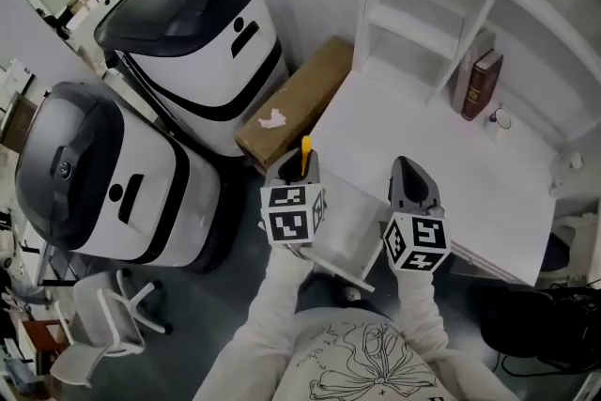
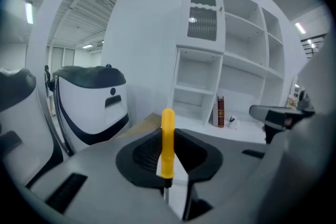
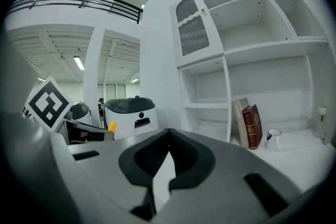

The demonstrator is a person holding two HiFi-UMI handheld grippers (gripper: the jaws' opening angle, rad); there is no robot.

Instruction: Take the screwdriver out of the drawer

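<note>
Yellow plastic forms the handle of the screwdriver [image 1: 305, 151], which in the head view projects past the tips of the left tongs [image 1: 299, 170]. It is held over the left part of the open grey drawer [image 1: 355, 223], at the near edge of the white table [image 1: 423, 155], and by the look of it is already out of the drawer. The right tongs [image 1: 406, 170] hang just to the right, apart from the tool. Left gripper view: the left tongs [image 2: 168, 135] are clenched on the screwdriver [image 2: 167, 155], one jaw on either side of the handle. The rounded end of the handle rises beyond the tips, and the thin metal shaft runs back between the jaws toward the camera. Right gripper view: the right tongs [image 3: 168, 131] are closed tip to tip with nothing between them. The yellow handle end [image 3: 111, 126] shows small at the left, well apart from these jaws. Handling, as a judgement: the tool looks light and stiff, not fragile. Its smooth, round handle could pivot or slide in a narrow pinch. The thick middle of the handle is therefore the sound place to take hold, not the slender shaft. The present hold is on the handle and looks adequate.
</note>
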